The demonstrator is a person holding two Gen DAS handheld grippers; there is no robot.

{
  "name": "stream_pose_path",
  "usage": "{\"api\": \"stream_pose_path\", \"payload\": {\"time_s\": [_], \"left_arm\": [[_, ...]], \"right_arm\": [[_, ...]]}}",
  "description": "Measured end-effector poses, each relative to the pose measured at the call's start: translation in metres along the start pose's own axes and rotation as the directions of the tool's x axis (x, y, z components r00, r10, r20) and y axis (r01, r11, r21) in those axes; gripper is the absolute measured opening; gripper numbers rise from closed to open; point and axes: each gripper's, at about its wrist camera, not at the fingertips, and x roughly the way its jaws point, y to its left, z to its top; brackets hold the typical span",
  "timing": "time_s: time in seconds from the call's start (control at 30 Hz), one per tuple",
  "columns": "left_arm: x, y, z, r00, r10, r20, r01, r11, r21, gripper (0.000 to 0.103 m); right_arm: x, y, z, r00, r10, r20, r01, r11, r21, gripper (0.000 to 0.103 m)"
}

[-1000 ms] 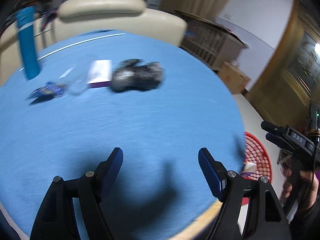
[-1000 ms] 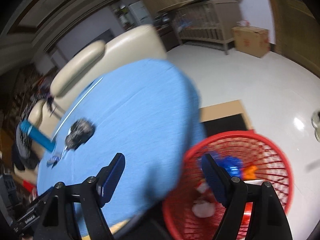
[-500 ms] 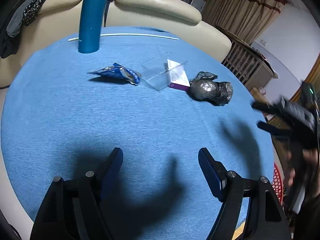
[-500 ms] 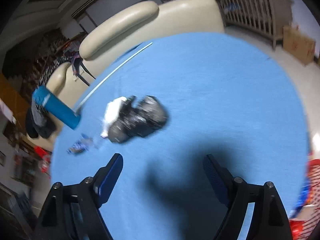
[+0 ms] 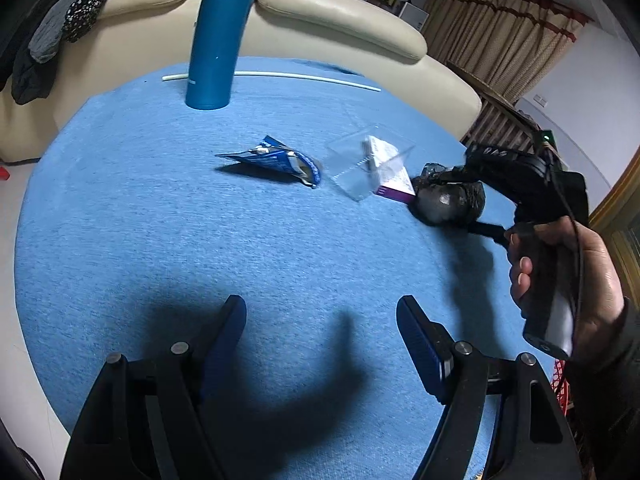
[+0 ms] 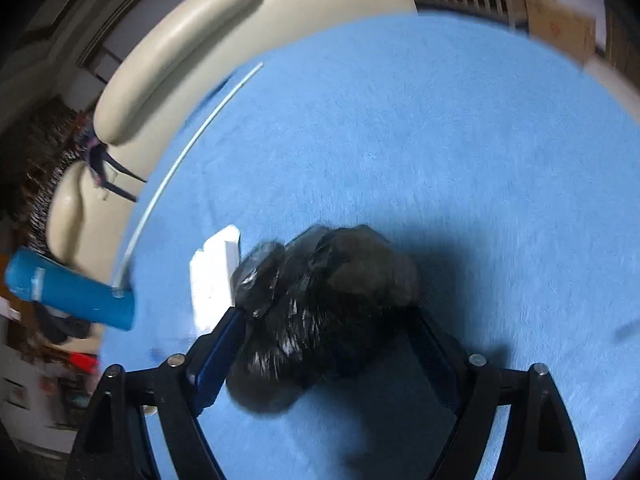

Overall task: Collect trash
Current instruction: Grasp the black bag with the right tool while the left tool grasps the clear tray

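Observation:
A crumpled black plastic bag (image 6: 320,312) lies on the round blue table (image 6: 440,140). My right gripper (image 6: 320,344) is open with its jaws on either side of the bag. In the left wrist view the bag (image 5: 448,204) sits at the right with the right gripper (image 5: 460,200) around it. A blue snack wrapper (image 5: 280,160), a clear plastic piece (image 5: 360,164) and a white-purple box (image 5: 394,180) lie mid-table. My left gripper (image 5: 320,332) is open and empty over the table's near side.
A tall blue bottle (image 5: 220,36) stands at the table's far side beside a white straw (image 5: 304,77). A cream sofa (image 5: 340,8) curves behind the table. A sliver of a red basket (image 5: 560,380) shows at the lower right.
My right gripper has moved in from above the table and now straddles the black bag. The left gripper's view has shifted slightly closer to the table.

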Motion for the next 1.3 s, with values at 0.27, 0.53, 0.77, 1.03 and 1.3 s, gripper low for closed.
{"api": "stream_pose_path", "payload": {"time_s": [0.27,0.53,0.77,1.03,1.3], "left_arm": [[0.009,-0.017,0.030,1.000,-0.005,0.027,0.002,0.997,0.076,0.078],[0.049,-0.057,0.100,0.998,-0.065,0.006,0.060,0.954,0.295,0.079],[0.104,-0.064,0.136,0.990,-0.014,-0.138,0.074,0.892,0.446,0.081],[0.140,-0.060,0.131,0.967,0.045,-0.251,0.067,0.904,0.421,0.059],[0.076,-0.065,0.116,0.992,0.024,-0.124,0.025,0.925,0.379,0.054]], "right_arm": [[-0.002,0.021,-0.012,0.999,0.020,-0.025,-0.026,0.959,-0.281,0.051],[-0.028,-0.010,-0.033,0.996,0.055,-0.063,-0.074,0.935,-0.348,0.051],[-0.033,-0.030,-0.040,0.990,0.112,-0.085,-0.132,0.946,-0.295,0.051],[-0.031,-0.031,-0.039,0.987,0.130,-0.091,-0.151,0.945,-0.289,0.051],[-0.049,-0.031,-0.047,0.987,0.148,-0.063,-0.160,0.942,-0.296,0.051]]}}
